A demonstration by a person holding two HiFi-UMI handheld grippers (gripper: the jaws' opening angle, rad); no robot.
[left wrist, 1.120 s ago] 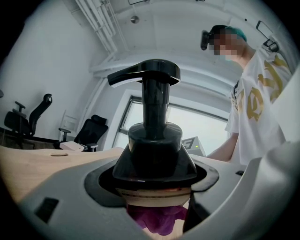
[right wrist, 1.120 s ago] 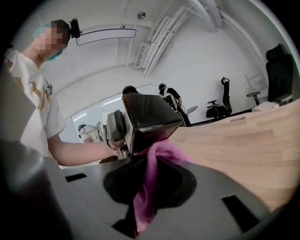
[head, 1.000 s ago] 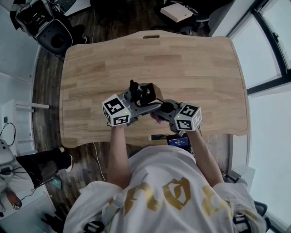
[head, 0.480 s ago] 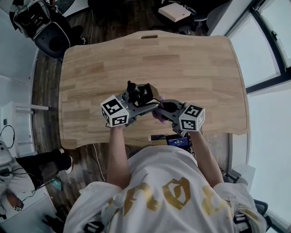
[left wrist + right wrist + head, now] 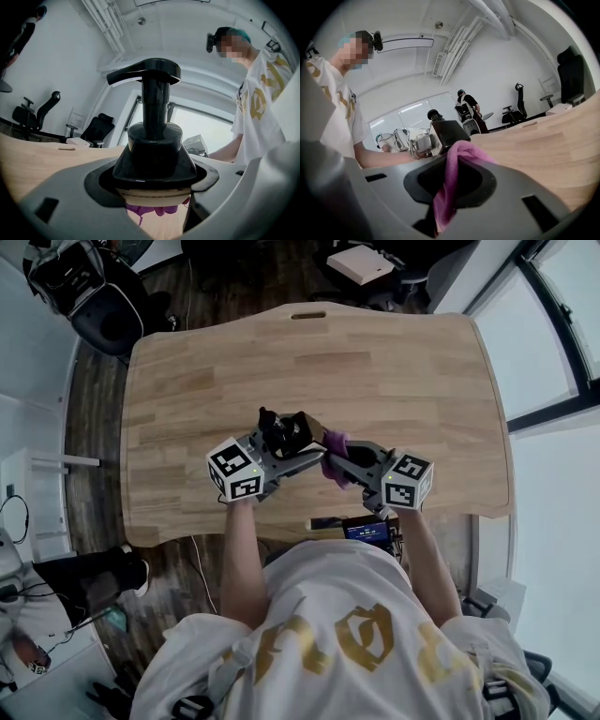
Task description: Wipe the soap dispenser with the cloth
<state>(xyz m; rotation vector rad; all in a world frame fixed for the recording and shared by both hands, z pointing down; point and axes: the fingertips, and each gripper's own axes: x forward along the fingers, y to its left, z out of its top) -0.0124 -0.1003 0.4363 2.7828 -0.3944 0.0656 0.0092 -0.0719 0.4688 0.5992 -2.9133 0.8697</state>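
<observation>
Over the wooden table hangs the soap dispenser, with a black pump head, a black collar and a cream body. My left gripper is shut on it. In the left gripper view the dispenser fills the gap between the jaws of the left gripper, just under the collar. My right gripper is shut on a purple cloth, which lies against the dispenser's right side. The right gripper view shows the cloth bunched in the right gripper, with the dispenser just beyond it.
A small device with a lit screen sits at the table's near edge, by my body. A black office chair stands off the far left corner. A white box lies beyond the far edge. Windows run along the right.
My right gripper has swung out to the right, and the cloth has slid up along the dispenser's side. The left gripper and dispenser have shifted slightly left.
</observation>
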